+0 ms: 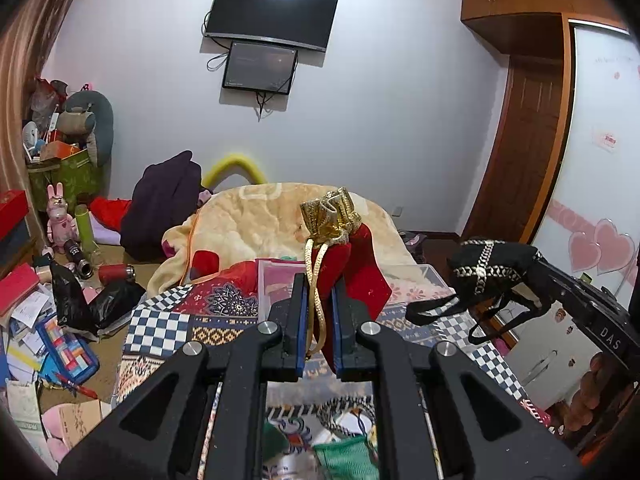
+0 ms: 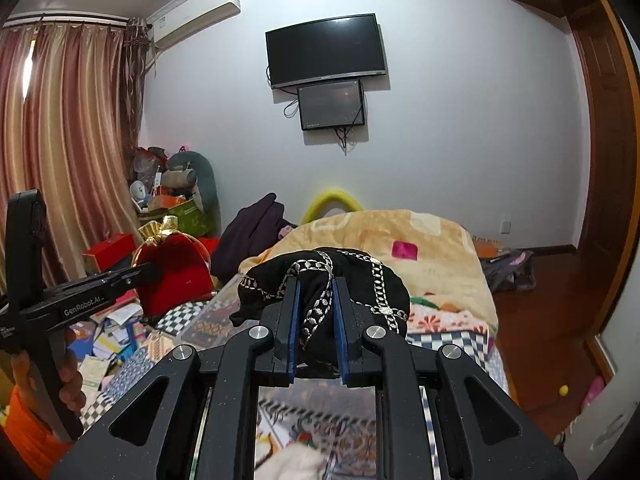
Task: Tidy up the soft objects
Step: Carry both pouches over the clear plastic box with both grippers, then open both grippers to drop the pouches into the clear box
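Observation:
My left gripper (image 1: 319,284) is shut on a red velvet pouch (image 1: 352,264) with a gold top and gold cord, held up above the bed. The pouch also shows in the right wrist view (image 2: 176,276) at the left. My right gripper (image 2: 315,292) is shut on a black cloth bag (image 2: 360,280) with silver-gold chain trim, also held above the bed. That black bag shows in the left wrist view (image 1: 488,268) at the right, with its straps hanging down.
A bed with a checked patterned cover (image 1: 168,320) lies below, with a beige fleece blanket (image 1: 256,220) and a clear plastic box (image 1: 276,280) on it. The floor on the left is cluttered with papers, boxes and black bags (image 1: 80,304). A wooden wardrobe (image 1: 532,152) stands at the right.

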A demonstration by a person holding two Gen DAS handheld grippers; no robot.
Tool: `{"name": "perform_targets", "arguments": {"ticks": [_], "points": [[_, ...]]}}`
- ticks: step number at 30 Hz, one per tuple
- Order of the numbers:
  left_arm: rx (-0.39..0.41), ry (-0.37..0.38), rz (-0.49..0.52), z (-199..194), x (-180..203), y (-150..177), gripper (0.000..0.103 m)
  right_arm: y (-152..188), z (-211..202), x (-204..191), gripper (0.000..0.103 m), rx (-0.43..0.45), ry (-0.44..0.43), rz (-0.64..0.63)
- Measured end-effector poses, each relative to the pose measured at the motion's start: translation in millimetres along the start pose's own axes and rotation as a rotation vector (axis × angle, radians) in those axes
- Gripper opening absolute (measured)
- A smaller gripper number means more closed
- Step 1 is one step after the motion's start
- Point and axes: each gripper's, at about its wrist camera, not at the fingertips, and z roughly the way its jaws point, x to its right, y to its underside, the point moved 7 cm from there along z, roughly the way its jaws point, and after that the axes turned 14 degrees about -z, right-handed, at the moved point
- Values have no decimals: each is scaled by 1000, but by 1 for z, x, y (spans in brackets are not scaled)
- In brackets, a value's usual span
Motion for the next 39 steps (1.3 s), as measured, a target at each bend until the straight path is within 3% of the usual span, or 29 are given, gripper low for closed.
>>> {"name": "perform_targets", "arguments": {"ticks": [8, 19, 28, 35, 39], "points": [[-63, -31, 31, 39, 8, 4, 10, 3, 31, -2, 14, -43, 5, -15], [-224, -93, 94, 90, 3, 40, 10, 38, 70, -12, 14, -195, -22, -58], [-298, -109, 121, 106, 4, 59, 10, 59, 86, -16, 14, -311, -53, -60], [-309, -97, 127, 102, 4, 63, 10, 67, 89, -15, 19, -353, -67, -39], [-308, -90, 121, 96, 4, 62, 18, 68, 85, -15, 24, -359, -77, -26]]}}
